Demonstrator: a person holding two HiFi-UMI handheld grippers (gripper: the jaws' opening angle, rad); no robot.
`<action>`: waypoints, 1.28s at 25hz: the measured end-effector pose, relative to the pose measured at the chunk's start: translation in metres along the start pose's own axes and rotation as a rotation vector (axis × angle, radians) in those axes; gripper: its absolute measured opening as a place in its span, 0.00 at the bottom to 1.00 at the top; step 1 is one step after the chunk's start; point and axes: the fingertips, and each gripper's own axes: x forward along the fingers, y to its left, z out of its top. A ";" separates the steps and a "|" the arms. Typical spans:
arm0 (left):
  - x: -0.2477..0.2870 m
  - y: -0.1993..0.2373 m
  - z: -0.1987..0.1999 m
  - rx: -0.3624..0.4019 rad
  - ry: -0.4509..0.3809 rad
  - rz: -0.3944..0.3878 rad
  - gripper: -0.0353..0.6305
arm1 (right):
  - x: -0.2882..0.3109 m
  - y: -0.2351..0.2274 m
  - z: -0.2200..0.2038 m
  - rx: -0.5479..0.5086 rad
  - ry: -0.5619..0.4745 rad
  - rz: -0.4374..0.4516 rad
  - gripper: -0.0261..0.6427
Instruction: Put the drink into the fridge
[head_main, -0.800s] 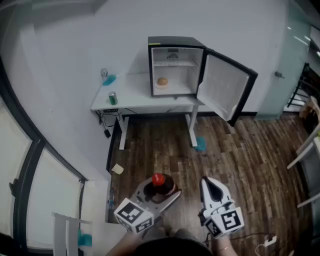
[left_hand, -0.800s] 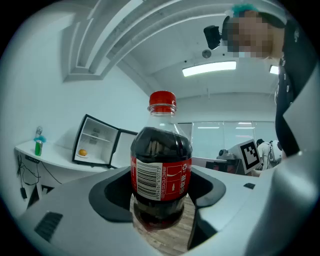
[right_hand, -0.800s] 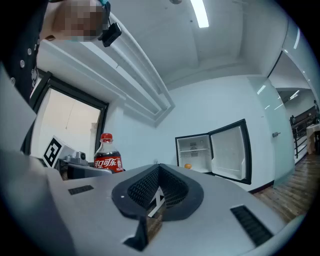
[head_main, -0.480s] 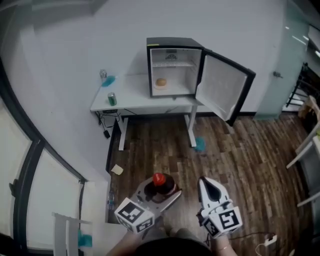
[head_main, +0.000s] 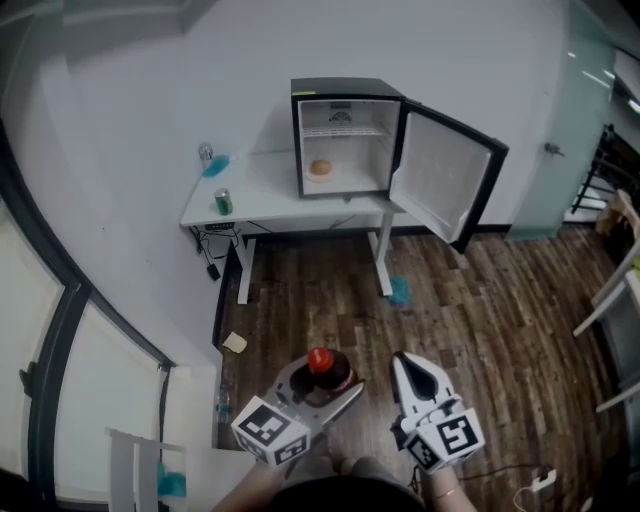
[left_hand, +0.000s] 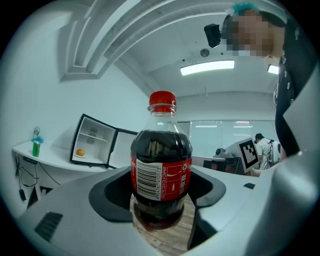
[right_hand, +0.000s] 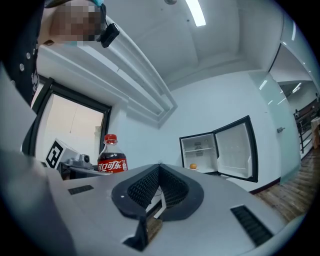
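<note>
A cola bottle (head_main: 318, 361) with a red cap is gripped upright by the left gripper (head_main: 320, 378). The jaws are spread wide around its dark body and closed against it. It is held well short of the mini fridge (head_main: 345, 130), across a stretch of wooden floor (head_main: 480, 330). The right gripper (head_main: 406, 366) is carried beside it, on the side of the fridge door, with its ridged pads brought together and nothing between them.

The fridge is set on a white table (head_main: 262, 195) against the wall. Its door (head_main: 440, 172) is swung fully open and juts past the table's end. A small orange round thing (head_main: 320, 167) is seen on the fridge's lower level; the wire shelf above it is bare. On the table's far end from the fridge, a green can (head_main: 223, 201) is stood near the front edge, and a silver can (head_main: 206, 152) nearer the wall. A blue cloth (head_main: 400, 289) is left on the floor below the fridge, by the table leg. Between the bottle and the fridge opening only open floor is seen.
</note>
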 end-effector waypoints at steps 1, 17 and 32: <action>0.000 0.002 0.001 0.002 -0.001 -0.001 0.52 | 0.003 0.001 0.003 -0.007 -0.003 0.004 0.05; 0.007 0.041 -0.003 0.002 0.020 -0.027 0.52 | 0.041 0.004 -0.019 -0.024 0.052 -0.028 0.05; 0.099 0.137 0.016 -0.001 -0.029 0.006 0.52 | 0.148 -0.073 -0.013 0.002 0.021 0.023 0.05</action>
